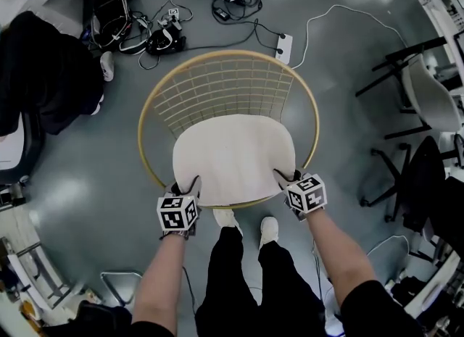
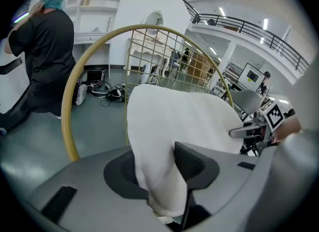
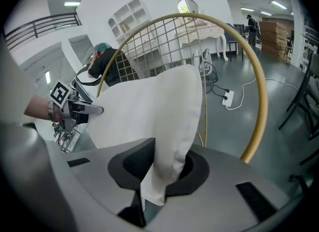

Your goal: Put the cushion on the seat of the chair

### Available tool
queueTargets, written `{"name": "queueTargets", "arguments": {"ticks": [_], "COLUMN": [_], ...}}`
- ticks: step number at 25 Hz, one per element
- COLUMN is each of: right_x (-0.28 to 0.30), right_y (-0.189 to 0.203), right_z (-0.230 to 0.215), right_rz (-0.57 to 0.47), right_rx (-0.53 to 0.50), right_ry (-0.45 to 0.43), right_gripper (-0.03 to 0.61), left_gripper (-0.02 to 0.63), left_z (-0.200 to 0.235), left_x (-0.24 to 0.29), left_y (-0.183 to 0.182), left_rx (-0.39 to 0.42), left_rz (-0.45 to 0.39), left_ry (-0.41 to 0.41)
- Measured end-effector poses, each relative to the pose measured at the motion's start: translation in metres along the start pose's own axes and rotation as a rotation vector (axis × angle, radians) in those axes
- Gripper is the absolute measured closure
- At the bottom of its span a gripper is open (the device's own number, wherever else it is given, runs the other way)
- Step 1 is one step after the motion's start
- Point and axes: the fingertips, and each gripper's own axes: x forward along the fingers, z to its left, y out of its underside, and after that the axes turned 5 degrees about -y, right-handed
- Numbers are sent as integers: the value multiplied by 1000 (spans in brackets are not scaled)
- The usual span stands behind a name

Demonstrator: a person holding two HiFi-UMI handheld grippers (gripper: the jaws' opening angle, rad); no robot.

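Note:
A cream cushion (image 1: 232, 156) lies over the seat of a round chair with a gold rim (image 1: 217, 56) and a wire-grid back. My left gripper (image 1: 185, 183) is at the cushion's near left corner. In the left gripper view the cushion (image 2: 184, 116) bulges loosely between the wide jaws of the left gripper (image 2: 159, 168), unpinched. My right gripper (image 1: 286, 177) is at the near right corner. In the right gripper view the right gripper (image 3: 167, 168) is shut on a squeezed fold of the cushion (image 3: 149, 111).
A person in black (image 1: 43, 75) stands at the left beside a white desk. Cables and a power strip (image 1: 284, 46) lie on the grey floor behind the chair. Black chairs (image 1: 420, 96) stand at the right. My own shoes (image 1: 246, 223) are just in front of the chair.

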Motion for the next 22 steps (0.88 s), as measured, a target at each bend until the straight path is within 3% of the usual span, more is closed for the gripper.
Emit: {"name": "queueTargets", "arguments": {"ticks": [13,22], "right_x": [30,36], "right_y": [10,17], "right_z": [-13,-18], "right_rz": [94,135], "right_rx": [47,32], "right_ry": [78,73], "right_gripper": [497,477], "left_gripper": [390,394], "left_z": [28,32], "left_x": [9,-1], "left_y": [17,17], "left_rx": [19,26], "left_rz": [73,35], "left_ry": [-122,-129]}}
